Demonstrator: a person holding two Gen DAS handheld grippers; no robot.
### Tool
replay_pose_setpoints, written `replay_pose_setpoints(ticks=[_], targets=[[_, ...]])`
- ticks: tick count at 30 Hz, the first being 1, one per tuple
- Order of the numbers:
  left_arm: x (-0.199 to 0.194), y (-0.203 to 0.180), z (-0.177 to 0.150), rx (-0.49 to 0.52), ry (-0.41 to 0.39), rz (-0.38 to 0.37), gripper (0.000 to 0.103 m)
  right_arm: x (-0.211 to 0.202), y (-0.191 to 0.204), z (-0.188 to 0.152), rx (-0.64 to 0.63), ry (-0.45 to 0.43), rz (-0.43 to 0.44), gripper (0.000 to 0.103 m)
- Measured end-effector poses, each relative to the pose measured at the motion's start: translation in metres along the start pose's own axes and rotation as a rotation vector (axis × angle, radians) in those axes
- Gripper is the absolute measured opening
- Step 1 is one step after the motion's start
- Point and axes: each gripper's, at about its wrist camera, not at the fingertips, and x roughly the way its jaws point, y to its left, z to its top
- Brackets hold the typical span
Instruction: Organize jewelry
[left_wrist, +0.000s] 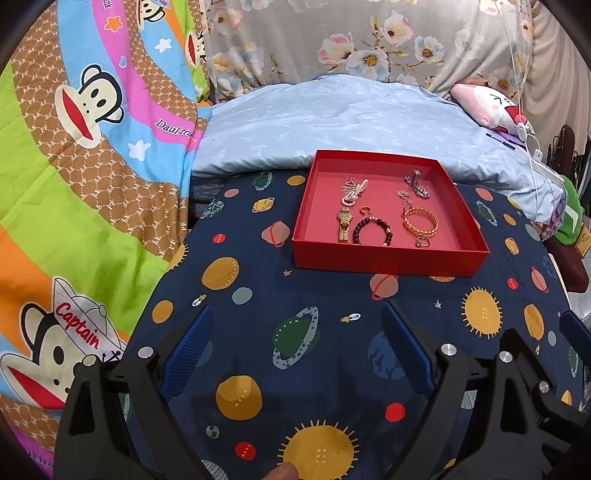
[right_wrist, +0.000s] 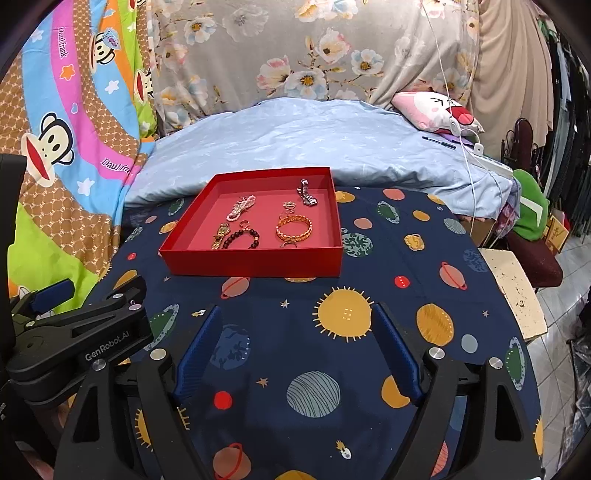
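Red tray (left_wrist: 388, 256) (right_wrist: 255, 264), shallow, open-topped, pink floor. Sits on the space-print cloth (left_wrist: 295, 332) (right_wrist: 406, 295) toward its far edge, just in front of the pale blue quilt (left_wrist: 332, 114) (right_wrist: 295, 136).

Tray contents, all jewelry, lying loose on the floor:
- Gold watch (left_wrist: 344, 223) (right_wrist: 218, 236), near-left part, strap running toward the front wall.
- Dark bead bracelet (left_wrist: 371, 230) (right_wrist: 242, 239), just right of the watch, close to the front wall; whether they touch, cannot tell.
- Small ring or hoop (left_wrist: 365, 211) (right_wrist: 243, 222) just behind the beads.
- Pink-and-white bead strand (left_wrist: 354, 192) (right_wrist: 242, 207), bunched, far-left part.
- Gold chain bangle (left_wrist: 420, 222) (right_wrist: 294, 227), near-right part; a small ring (left_wrist: 423, 242) (right_wrist: 288, 243) in front of it against the front wall.
- Small gold charm piece (left_wrist: 404, 195) (right_wrist: 289, 205) behind the bangle.
- Silver link band (left_wrist: 416, 184) (right_wrist: 306, 192), far-right part, one end standing up.

One gold piece (right_wrist: 413, 242) lies outside the tray, on the cloth to its right, toward the cloth's right edge; seen in the right wrist view only.

Left gripper (left_wrist: 295, 347) (right_wrist: 51, 291): blue pads spread wide, nothing between them, low over the near part of the cloth, well short of the tray.

Right gripper (right_wrist: 297, 347): spread wide likewise, nothing held, over the near part of the cloth, beside the left one. Only its edge shows at the right of the left wrist view.

A fingertip (left_wrist: 280, 472) shows at the bottom edge of the left wrist view.

Cartoon-monkey blanket (left_wrist: 74, 184) (right_wrist: 55, 147) borders the cloth on the left. Pink cushion (left_wrist: 487, 107) (right_wrist: 436, 110) on the quilt, far right.
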Motion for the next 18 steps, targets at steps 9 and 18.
replay_pose_setpoints(ticks=[9, 18], targets=[[-0.0066, -0.0029, -0.0012, 0.006, -0.005, 0.015, 0.089, -0.0039, -0.0038, -0.0015, 0.006, -0.002, -0.001, 0.081], [-0.0074, -0.0041, -0.0016, 0.006, -0.008, 0.015, 0.089, -0.0078, -0.0089, -0.0026, 0.017, -0.005, 0.003, 0.081]])
